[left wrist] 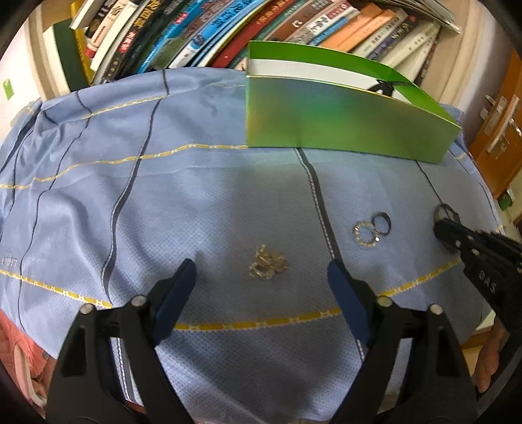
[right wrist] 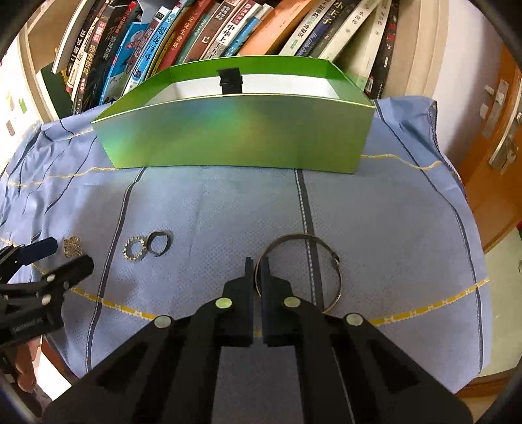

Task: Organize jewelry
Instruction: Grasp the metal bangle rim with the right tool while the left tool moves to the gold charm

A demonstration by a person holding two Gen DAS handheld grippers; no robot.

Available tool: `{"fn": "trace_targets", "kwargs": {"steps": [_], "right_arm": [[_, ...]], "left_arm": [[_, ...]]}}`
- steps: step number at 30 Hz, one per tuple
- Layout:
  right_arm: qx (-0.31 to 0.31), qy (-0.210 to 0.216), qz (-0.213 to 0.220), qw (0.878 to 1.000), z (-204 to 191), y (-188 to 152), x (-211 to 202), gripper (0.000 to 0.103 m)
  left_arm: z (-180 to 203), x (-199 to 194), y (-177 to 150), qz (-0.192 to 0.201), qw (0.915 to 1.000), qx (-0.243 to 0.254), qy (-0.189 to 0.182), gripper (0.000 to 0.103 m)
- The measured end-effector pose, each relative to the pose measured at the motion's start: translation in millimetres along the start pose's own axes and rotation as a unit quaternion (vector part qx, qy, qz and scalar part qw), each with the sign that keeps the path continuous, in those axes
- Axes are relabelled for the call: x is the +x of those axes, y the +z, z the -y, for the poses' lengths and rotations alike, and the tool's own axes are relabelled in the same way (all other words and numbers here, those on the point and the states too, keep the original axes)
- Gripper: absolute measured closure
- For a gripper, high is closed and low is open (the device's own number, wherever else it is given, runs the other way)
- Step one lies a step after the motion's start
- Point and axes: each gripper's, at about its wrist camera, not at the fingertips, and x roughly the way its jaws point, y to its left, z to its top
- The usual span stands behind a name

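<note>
My left gripper (left wrist: 261,267) is open, its fingers on either side of a small gold chain piece (left wrist: 267,261) lying on the blue cloth. A sparkly ring (left wrist: 365,234) and a dark ring (left wrist: 382,223) lie touching each other to its right. My right gripper (right wrist: 257,265) is shut on the left rim of a thin silver bangle (right wrist: 336,261), which rests on the cloth. The right gripper also shows in the left wrist view (left wrist: 440,225). An open green box (right wrist: 235,130) stands behind, with a black clip (right wrist: 231,81) on its far wall.
The blue cloth (right wrist: 391,212) covers the table and is wrinkled at the left. A shelf of leaning books (right wrist: 228,29) stands right behind the box. A wooden door (right wrist: 502,137) is at the right.
</note>
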Motion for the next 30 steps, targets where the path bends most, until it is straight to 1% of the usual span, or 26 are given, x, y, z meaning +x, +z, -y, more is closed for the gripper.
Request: {"fn": "trace_targets", "kwargs": {"steps": [1, 3, 4, 5, 7, 9, 11, 21, 26, 28, 30], "right_arm": [[-0.007, -0.003, -0.001, 1.0, -2, -2, -2, 0.097], [-0.012, -0.008, 0.0, 1.0, -4, -5, -4, 0.093], [-0.013, -0.012, 0.001, 1.0, -5, -5, -5, 0.092], [-0.013, -0.018, -0.001, 1.0, -4, -5, -4, 0.092], [-0.007, -0.02, 0.0, 1.0, -1, -6, -5, 0.087], [-0.004, -0.02, 0.0, 1.0, 1, -5, -4, 0.079], [-0.002, -0.023, 0.001, 1.0, 1, -4, -5, 0.076], [0.007, -0.021, 0.004, 1.0, 0, -5, -5, 0.076], [0.007, -0.021, 0.005, 1.0, 1, -5, -5, 0.075], [0.008, -0.022, 0.005, 1.0, 1, -5, -5, 0.074], [0.01, -0.024, 0.007, 1.0, 1, -5, -4, 0.07]], "left_arm": [[0, 1, 1, -0.002, 1.0, -0.004, 0.004, 0.036], [2, 2, 2, 0.005, 0.9998, -0.005, 0.018, 0.038], [4, 2, 2, 0.007, 0.9997, -0.004, 0.022, 0.039], [6, 2, 2, 0.009, 0.9996, -0.001, 0.028, 0.039], [11, 2, 2, 0.013, 0.9994, 0.003, 0.033, 0.039], [15, 2, 1, 0.016, 0.9991, 0.005, 0.038, 0.039], [17, 2, 1, 0.016, 0.9991, 0.005, 0.039, 0.039], [18, 1, -1, 0.022, 0.9986, 0.004, 0.048, 0.038], [22, 1, -3, 0.025, 0.9984, 0.01, 0.049, 0.034], [20, 2, -3, 0.025, 0.9985, 0.01, 0.048, 0.032], [20, 2, -2, 0.025, 0.9985, 0.009, 0.048, 0.032]]}}
